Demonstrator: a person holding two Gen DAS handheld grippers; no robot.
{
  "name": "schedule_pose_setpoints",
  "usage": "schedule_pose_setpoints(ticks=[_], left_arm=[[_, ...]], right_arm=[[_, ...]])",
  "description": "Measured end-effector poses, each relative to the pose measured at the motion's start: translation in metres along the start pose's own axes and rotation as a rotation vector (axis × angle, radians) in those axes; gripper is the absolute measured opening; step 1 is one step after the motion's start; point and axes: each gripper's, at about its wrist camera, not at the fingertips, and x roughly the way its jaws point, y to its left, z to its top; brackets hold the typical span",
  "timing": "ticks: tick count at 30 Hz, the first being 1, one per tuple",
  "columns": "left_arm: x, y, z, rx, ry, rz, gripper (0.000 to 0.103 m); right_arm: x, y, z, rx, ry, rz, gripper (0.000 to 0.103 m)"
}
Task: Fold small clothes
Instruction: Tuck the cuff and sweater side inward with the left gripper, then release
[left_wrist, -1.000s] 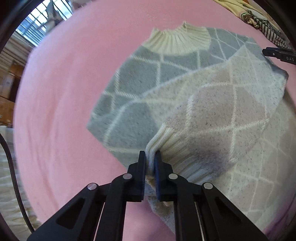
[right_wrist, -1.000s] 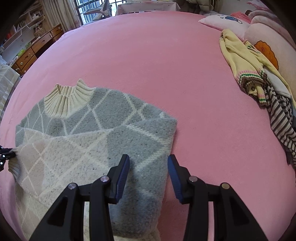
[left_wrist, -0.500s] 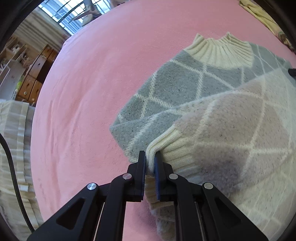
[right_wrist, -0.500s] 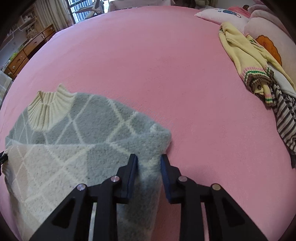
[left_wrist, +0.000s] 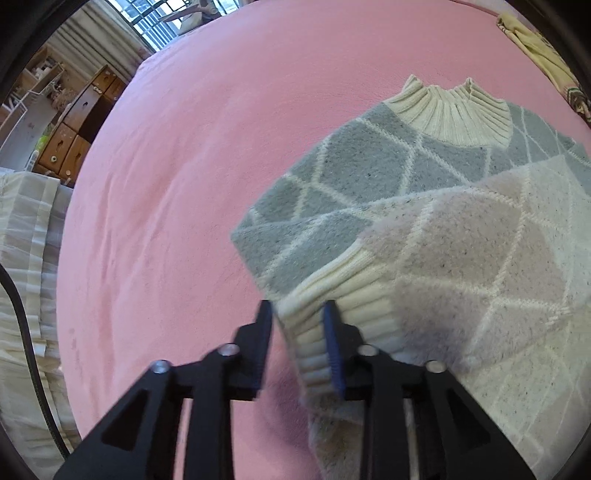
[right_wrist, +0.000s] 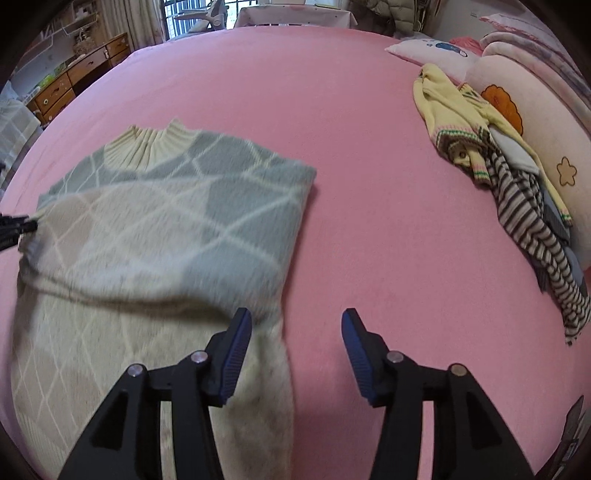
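Now the left claw (left_wrist: 299, 328) opens around the sweater's (left_wrist: 424, 236) ribbed cuff (left_wrist: 332, 306); right claw (right_wrist: 296, 325) opens, empty.

**Soft knit on matt pink cloth**

The sweater (right_wrist: 155, 221) is showing fuzzy, speckled knit, with ribbed cream yarn at its collar (left_wrist: 458, 110) and cuff (left_wrist: 332, 306). The pink bedcover (right_wrist: 332, 129) is looking like matt, faintly napped cloth. At ten o'clock a wooden drawer unit (right_wrist: 62, 92) is showing a smooth brown finish. The gripper fingers (right_wrist: 232, 350) are looking matt black with ridged blue pads.

Wooden drawer unit (right_wrist: 59, 94) far left; pink pillows (right_wrist: 517, 96) right; window (right_wrist: 192, 14) behind bed.
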Motion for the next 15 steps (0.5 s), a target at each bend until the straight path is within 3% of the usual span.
schedule_pose_setpoints(ticks=[5,10,13,15], left_arm=[[-0.028,0.01,-0.018,-0.066,-0.044,0.025,0.04],[-0.045,-0.003,-0.025,-0.153,-0.086,-0.105,0.043],[-0.026,-0.028,-0.021,-0.113,-0.056,-0.092,0.043],[-0.007,-0.036,-0.022,-0.104,-0.021,-0.055,0.043]], right_arm=[[0.016,0.018,-0.013,-0.033,0.009,-0.035,0.051],[0.031,0.03,-0.004,-0.008,-0.007,-0.059,0.051],[0.037,0.027,-0.001,0.029,0.002,-0.077,0.028],[0.036,0.015,-0.002,0.09,-0.006,-0.027,0.024]])
